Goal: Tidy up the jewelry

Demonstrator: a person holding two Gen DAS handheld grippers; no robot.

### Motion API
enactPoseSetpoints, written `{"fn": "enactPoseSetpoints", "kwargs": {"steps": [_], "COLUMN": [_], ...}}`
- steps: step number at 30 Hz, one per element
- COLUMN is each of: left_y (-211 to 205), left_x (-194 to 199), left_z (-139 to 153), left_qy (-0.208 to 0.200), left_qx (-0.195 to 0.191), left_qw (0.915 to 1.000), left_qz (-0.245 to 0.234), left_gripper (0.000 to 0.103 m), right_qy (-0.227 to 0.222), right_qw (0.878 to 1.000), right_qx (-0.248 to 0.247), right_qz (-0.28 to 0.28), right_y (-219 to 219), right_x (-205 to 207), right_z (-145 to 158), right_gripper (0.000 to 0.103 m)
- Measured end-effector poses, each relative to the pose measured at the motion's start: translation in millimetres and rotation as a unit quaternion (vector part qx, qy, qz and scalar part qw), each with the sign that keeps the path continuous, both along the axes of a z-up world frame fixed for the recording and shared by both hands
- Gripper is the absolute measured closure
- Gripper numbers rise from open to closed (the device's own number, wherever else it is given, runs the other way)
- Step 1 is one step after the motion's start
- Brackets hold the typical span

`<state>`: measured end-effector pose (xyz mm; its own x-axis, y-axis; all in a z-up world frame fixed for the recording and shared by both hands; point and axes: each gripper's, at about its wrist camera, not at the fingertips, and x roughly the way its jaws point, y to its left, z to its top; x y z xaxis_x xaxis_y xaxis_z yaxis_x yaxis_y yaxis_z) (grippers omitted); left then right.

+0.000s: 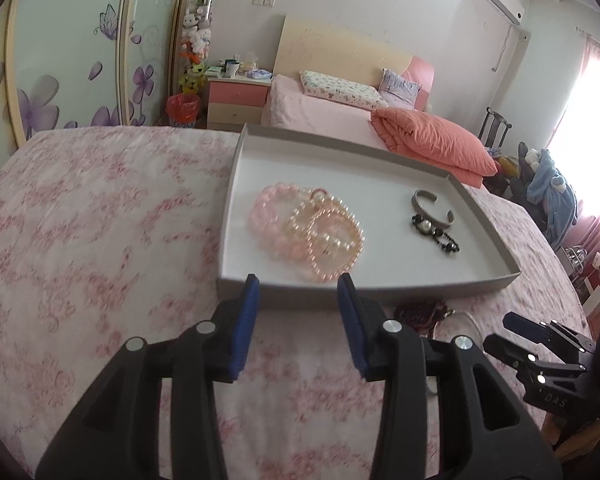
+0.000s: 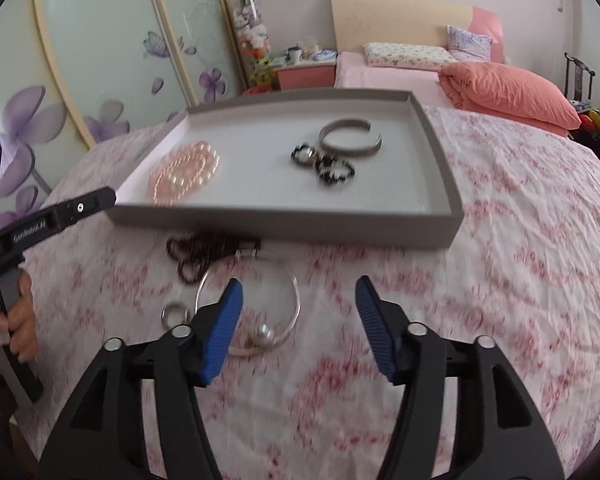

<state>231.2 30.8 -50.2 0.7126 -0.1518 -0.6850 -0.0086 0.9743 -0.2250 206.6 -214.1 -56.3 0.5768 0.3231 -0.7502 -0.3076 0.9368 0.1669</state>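
A grey tray (image 1: pixel 380 286) (image 2: pixel 284 222) lies on the floral cloth. It holds pink and pearl bead bracelets (image 1: pixel 308 234) (image 2: pixel 184 172), a silver cuff (image 1: pixel 432 210) (image 2: pixel 350 140) and black bead pieces (image 1: pixel 436 234) (image 2: pixel 324 162). In front of the tray lie a dark bead string (image 2: pixel 204 252) (image 1: pixel 418 314), a thin clear hoop with a pearl (image 2: pixel 294 292) and a small ring (image 2: pixel 175 314). My left gripper (image 1: pixel 298 288) is open and empty just before the tray's near rim. My right gripper (image 2: pixel 298 292) is open, empty, above the hoop's right side.
The pink floral cloth (image 2: pixel 520 248) covers the whole work surface. Behind it stand a bed with an orange quilt (image 1: pixel 432 140), a pink nightstand (image 1: pixel 238 100) and sliding wardrobe doors (image 1: pixel 64 72). A hand (image 2: pixel 16 320) holds the left gripper's handle at the right wrist view's left edge.
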Motion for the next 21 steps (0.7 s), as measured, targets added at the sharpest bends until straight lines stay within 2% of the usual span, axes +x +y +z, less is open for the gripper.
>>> {"fn": "enactPoseSetpoints", "kwargs": {"steps": [7,13,21], "left_y": [8.4,12.3,12.4], "left_x": [-7.7,-8.5,-8.5], "left_z": [-4.4,-5.3,-9.5], "left_qy": [0.008,0.011,0.017], "left_qx": [0.0,-0.002,-0.007], "left_qw": [0.9999,0.9999,0.9997], "left_qz": [0.006,0.011,0.013], "left_gripper": [0.058,0.057,0.056], "right_qy": [0.004,0.002,0.002], "right_qw": [0.999,0.997,0.996], "right_qx": [-0.042,-0.071,-0.076], "right_qz": [0.03,0.038,0.042], "right_y": [19.4,38.9,46.5], "right_x": [-9.3,-4.9,5.3], "right_z": [-8.6,-13.6,-14.0], "right_gripper": [0.024,0.02,0.018]}}
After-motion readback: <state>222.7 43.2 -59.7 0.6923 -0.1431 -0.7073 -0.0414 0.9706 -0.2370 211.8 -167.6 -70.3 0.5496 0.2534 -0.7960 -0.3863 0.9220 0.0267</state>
